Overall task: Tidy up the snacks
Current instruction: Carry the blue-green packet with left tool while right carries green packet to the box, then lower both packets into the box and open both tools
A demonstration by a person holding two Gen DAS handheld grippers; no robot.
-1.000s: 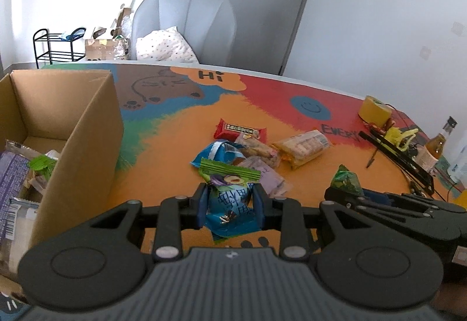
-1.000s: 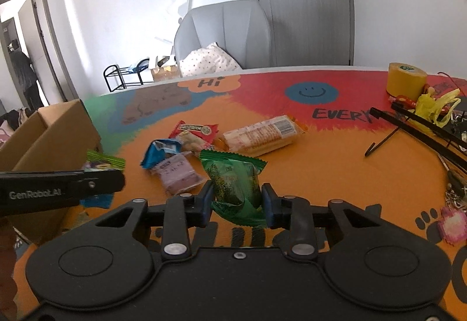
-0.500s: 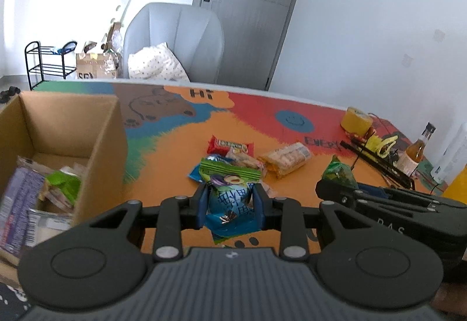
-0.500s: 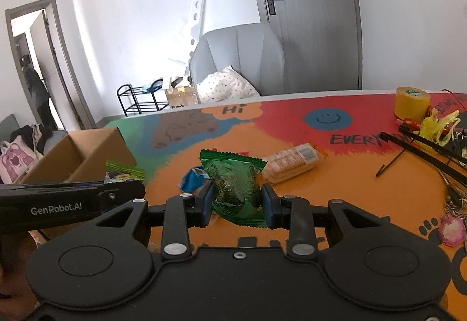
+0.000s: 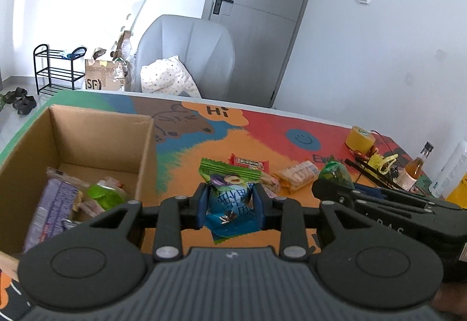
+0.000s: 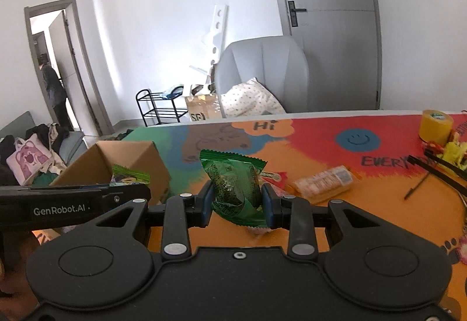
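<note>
Blue packet: the blue packet (image 5: 230,204) with a green top seal sits upright between the fingers of the left gripper (image 5: 230,201), lifted clear of the worktop (image 5: 292,128), just beside the box's near wall.
Green packet: the green packet (image 6: 236,189) is pinched at its waist by the right gripper (image 6: 237,201), fingers narrow and pressing the wrapper in, also off the worktop.
Why held so: gripping mid-body leaves both ends free, so each packet can likely drop straight into the box without snagging.
Box: the cardboard box (image 5: 146,146) stands open at the left edge of the worktop, already holding a purple packet (image 5: 55,204) and a lime-green one (image 5: 105,195); it looks like the place where snacks are gathered.
Left on the worktop: a red bar (image 5: 249,162) and a clear pack of biscuits (image 5: 297,175) lie near each other beyond the held packets.
Hidden: the box's near corner and floor are cut off by the left gripper's body; how many packets lie inside cannot be counted.
Hard to read: printing on the packets is too small and blurred; something pale shows under the green packet, unidentifiable.
</note>
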